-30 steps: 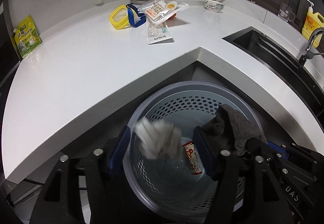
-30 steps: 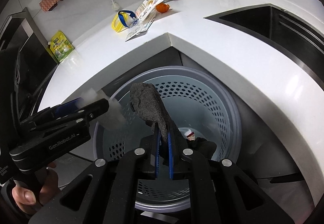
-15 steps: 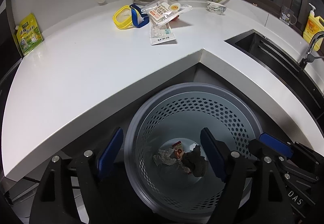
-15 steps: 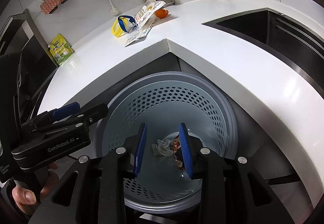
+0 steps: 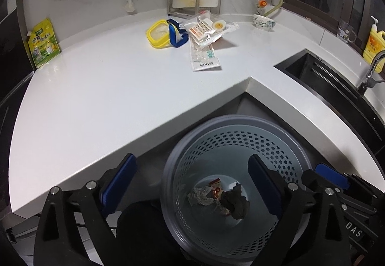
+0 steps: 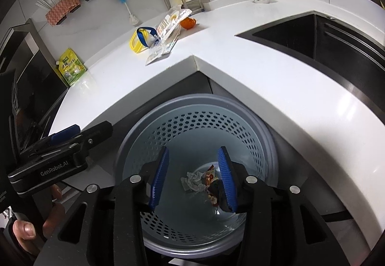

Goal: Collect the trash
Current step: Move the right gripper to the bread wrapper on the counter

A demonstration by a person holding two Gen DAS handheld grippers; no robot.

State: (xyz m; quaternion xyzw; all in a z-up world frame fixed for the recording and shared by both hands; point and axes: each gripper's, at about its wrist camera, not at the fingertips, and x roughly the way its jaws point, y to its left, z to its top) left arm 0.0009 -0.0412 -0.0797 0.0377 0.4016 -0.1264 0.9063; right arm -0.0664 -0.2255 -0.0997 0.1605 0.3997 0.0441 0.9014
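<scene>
Readable writing is sparse: "GenRobot.AI" on the left gripper's (image 6: 72,131) side in the right view, "DAS" on the right gripper's body at the left view's lower right edge. A clear packet (image 5: 204,57) on the tabletop (image 5: 108,97) carries small dark lettering too blurred to read; the green pouch (image 5: 43,43) has print I cannot make out.

Both grippers hang over the perforated bin (image 5: 240,126) below the tabletop's inner corner. The left gripper (image 5: 192,181) is opening, fingers wide with nothing between them. The right gripper (image 6: 192,177) is also opening, with nothing gripped. The trash lies on the bin floor: crumpled paper (image 5: 199,197), a red wrapper (image 5: 215,190), a dark wad (image 5: 234,201).

Only the right view shows an orange object (image 6: 188,22) behind the packets and a hand (image 6: 26,232) on the left gripper's handle. Only the left view shows the yellow bottle (image 5: 373,47) and tap (image 5: 371,73) by the sink (image 5: 312,73).

The near tabletop is bare; clutter sits by the back wall.
</scene>
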